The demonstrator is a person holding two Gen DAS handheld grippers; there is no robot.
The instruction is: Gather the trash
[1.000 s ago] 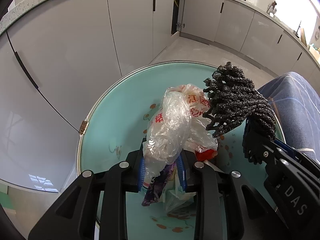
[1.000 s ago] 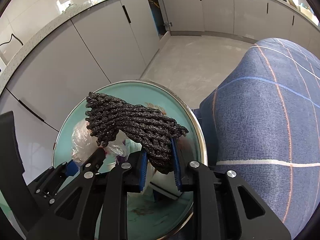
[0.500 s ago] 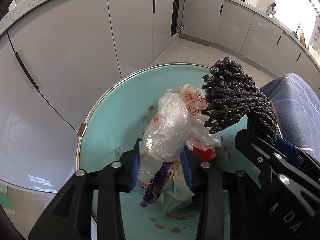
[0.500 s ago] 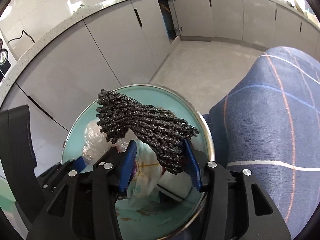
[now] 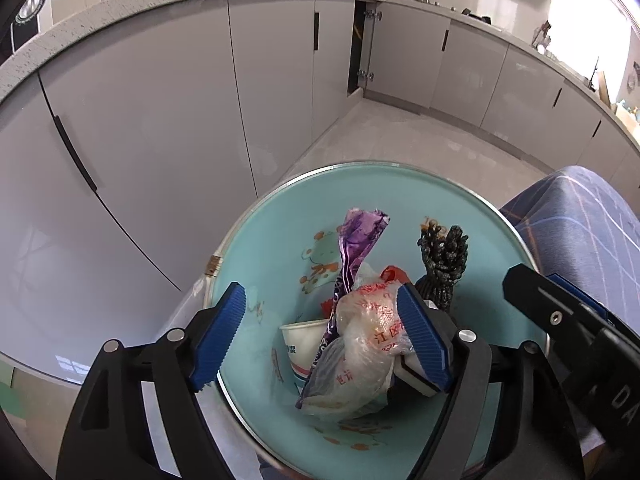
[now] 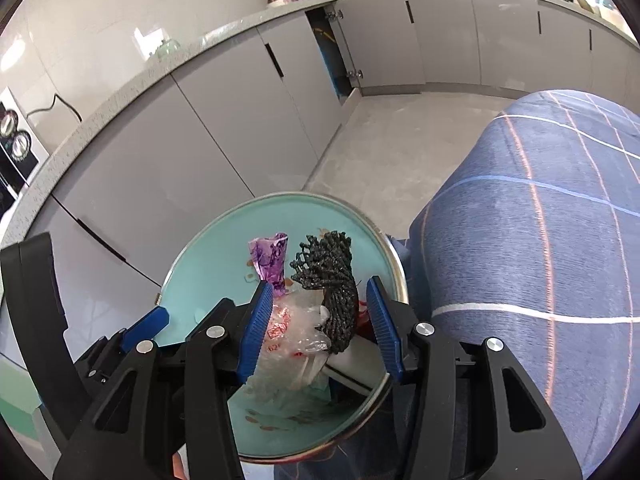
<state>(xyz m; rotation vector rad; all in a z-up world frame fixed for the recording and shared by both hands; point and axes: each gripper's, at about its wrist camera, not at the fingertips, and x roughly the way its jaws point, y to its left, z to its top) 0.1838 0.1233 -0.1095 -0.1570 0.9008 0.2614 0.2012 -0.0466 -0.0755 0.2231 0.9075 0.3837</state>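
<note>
We are holding the left gripper (image 5: 320, 344) with its blue ribbed pads spread wide apart over the round turquoise bin with a metal rim (image 5: 280, 216), gripping nothing; we judge this is so the trash can lie free inside. Working from the left of the bin, a white paper cup (image 5: 302, 346) is lying on its side near the gripper. Just right of it, a purple foil wrapper (image 5: 358, 248) is standing up on a slant, leaning against the heap. Next, a crumpled clear plastic bag with red print (image 5: 364, 344) is sitting in the near middle, with a scrap of red plastic (image 5: 394, 274) poking up behind it. Farther right, a black knotted mesh bundle (image 5: 442, 260) is standing nearly upright on the pile.

We are holding the right gripper (image 6: 320, 332) open too, its pads on either side of the mesh bundle (image 6: 334, 292) and not touching it, so the bundle seems to be resting on the bag (image 6: 292, 328) alone. To the far right, a blue checked cloth (image 6: 540, 240) is lying just beside the bin rim (image 6: 384, 240).

All the trash we can see is sitting inside the bin; we judge this round of collecting nearly done.
</note>
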